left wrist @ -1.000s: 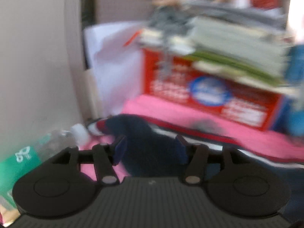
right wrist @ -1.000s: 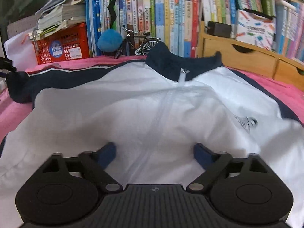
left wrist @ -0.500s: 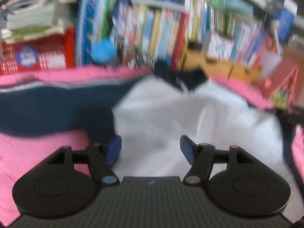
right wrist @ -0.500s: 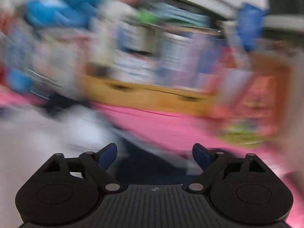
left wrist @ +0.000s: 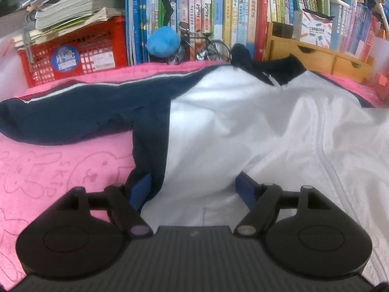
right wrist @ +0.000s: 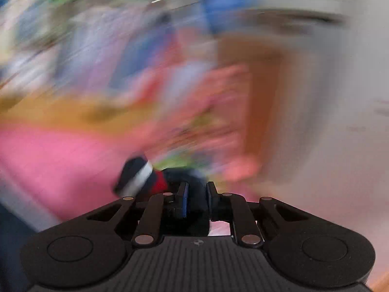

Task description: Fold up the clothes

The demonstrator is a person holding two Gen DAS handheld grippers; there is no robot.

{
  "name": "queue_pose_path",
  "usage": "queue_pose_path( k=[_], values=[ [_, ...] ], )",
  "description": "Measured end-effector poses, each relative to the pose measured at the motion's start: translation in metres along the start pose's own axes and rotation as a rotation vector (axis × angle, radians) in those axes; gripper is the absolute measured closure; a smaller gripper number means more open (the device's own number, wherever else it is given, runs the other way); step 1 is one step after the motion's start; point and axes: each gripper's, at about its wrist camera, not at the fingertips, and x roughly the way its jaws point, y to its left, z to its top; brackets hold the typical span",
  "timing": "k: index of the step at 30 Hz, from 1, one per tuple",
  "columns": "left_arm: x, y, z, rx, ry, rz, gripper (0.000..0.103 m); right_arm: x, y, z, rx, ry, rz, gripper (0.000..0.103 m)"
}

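**A:** Status on the jacket?

**B:** White-and-navy jacket point(left wrist: 243, 126) lies spread on the pink blanket point(left wrist: 60, 170), collar toward the row of books point(left wrist: 218, 17). One navy sleeve point(left wrist: 73, 114) stretches out flat toward the red crate point(left wrist: 73, 56). Toy bicycle point(left wrist: 201, 46) and a blue ball point(left wrist: 164, 45) sit behind it, not touching.

**A:** Left tool?

**B:** My left gripper point(left wrist: 194, 189) sits low over the side seam where navy meets white. Jaws are opening, blue fingers point(left wrist: 139, 189) well apart. Fabric lies between them, but the pads aren't pressing on it.

**A:** Right?

**B:** My right gripper point(right wrist: 196, 200) is closing, pads nearly together with dark navy cloth pinched in the gap. Looks like the other sleeve's end: its striped cuff point(right wrist: 138, 177), navy, white and red, sticks out just left of the fingers. The rest of that view is motion-smeared; only pink blanket and vague shelf colours are readable.
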Motion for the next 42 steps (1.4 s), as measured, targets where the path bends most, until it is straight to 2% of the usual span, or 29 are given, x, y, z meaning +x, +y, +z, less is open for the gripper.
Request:
queue_pose_path(
  k=[2,3,5,6,9,11,15,18,20,21,22,23,24,25,26,27,28,30,32,34,35,37,39,40,42],
  values=[
    [0.0,-0.001,-0.001,-0.001,-0.004,0.004,0.024,0.002,-0.052,0.005,0.228,-0.029,-0.167,0.082],
    [0.0,-0.001,-0.001,-0.001,-0.005,0.004,0.023,0.003,-0.073,0.004,0.317,-0.024,-0.201,0.079],
    [0.0,-0.001,-0.001,-0.003,-0.006,0.005,0.023,0.005,-0.096,-0.005,0.368,0.039,-0.127,0.04],
    [0.0,-0.001,-0.001,-0.002,-0.003,0.004,0.023,0.004,-0.104,-0.011,0.383,0.069,-0.083,0.039],
    [-0.008,0.001,0.0,-0.005,0.012,-0.002,0.025,-0.013,-0.1,-0.036,0.385,0.189,0.142,0.038],
    [-0.021,0.005,-0.002,-0.015,0.009,-0.025,0.025,-0.038,-0.091,-0.055,0.402,0.241,0.331,0.032],
    [-0.055,0.026,-0.011,-0.054,-0.022,-0.1,0.025,-0.107,-0.057,-0.092,0.325,0.295,0.744,0.03],
    [-0.066,0.046,-0.02,-0.125,-0.018,-0.127,0.023,-0.147,-0.028,-0.112,0.264,0.347,0.988,0.03],
    [-0.059,0.057,-0.027,-0.21,0.03,-0.112,0.023,-0.169,-0.012,-0.123,0.226,0.391,1.094,0.029],
    [-0.055,0.062,-0.03,-0.249,0.055,-0.111,0.022,-0.177,-0.005,-0.128,0.205,0.41,1.109,0.029],
    [-0.057,0.063,-0.034,-0.248,0.034,-0.12,0.02,-0.185,0.001,-0.132,0.192,0.419,1.109,0.028],
    [-0.058,0.059,-0.035,-0.227,0.036,-0.118,0.02,-0.19,0.005,-0.134,0.186,0.408,1.102,0.03],
    [-0.058,0.056,-0.035,-0.205,0.038,-0.117,0.033,-0.194,0.009,-0.132,0.186,0.403,1.106,0.036],
    [-0.058,0.051,-0.033,-0.183,0.039,-0.13,0.048,-0.197,0.011,-0.131,0.203,0.415,1.13,0.06],
    [-0.058,0.051,-0.03,-0.204,0.04,-0.144,0.085,-0.199,0.011,-0.129,0.232,0.424,1.162,0.088],
    [-0.058,0.051,-0.027,-0.23,0.04,-0.162,0.102,-0.2,0.01,-0.127,0.279,0.431,1.206,0.093],
    [-0.062,0.057,-0.022,-0.28,0.033,-0.211,0.101,-0.201,0.009,-0.124,0.326,0.437,1.25,0.093],
    [-0.082,0.066,-0.013,-0.319,-0.018,-0.314,0.101,-0.202,0.0,-0.115,0.442,0.434,1.367,0.094],
    [-0.102,0.074,-0.01,-0.277,-0.056,-0.357,0.101,-0.204,-0.018,-0.107,0.528,0.4,1.452,0.094],
    [-0.112,0.08,-0.014,-0.211,-0.043,-0.296,0.1,-0.204,-0.03,-0.102,0.504,0.38,1.435,0.094],
    [-0.11,0.08,-0.018,-0.164,-0.016,-0.241,0.099,-0.205,-0.035,-0.102,0.461,0.377,1.398,0.093],
    [-0.104,0.08,-0.031,-0.071,0.053,-0.115,0.093,-0.209,-0.033,-0.109,0.284,0.417,1.24,0.093],
    [-0.098,0.082,-0.042,-0.007,0.106,0.011,0.093,-0.215,-0.025,-0.12,0.11,0.465,1.104,0.09],
    [-0.1,0.088,-0.044,-0.002,0.105,0.058,0.093,-0.22,-0.023,-0.121,0.046,0.465,1.06,0.087],
    [-0.11,0.104,-0.038,-0.061,0.056,0.077,0.093,-0.228,-0.029,-0.117,-0.03,0.421,0.972,0.068]
  ],
)
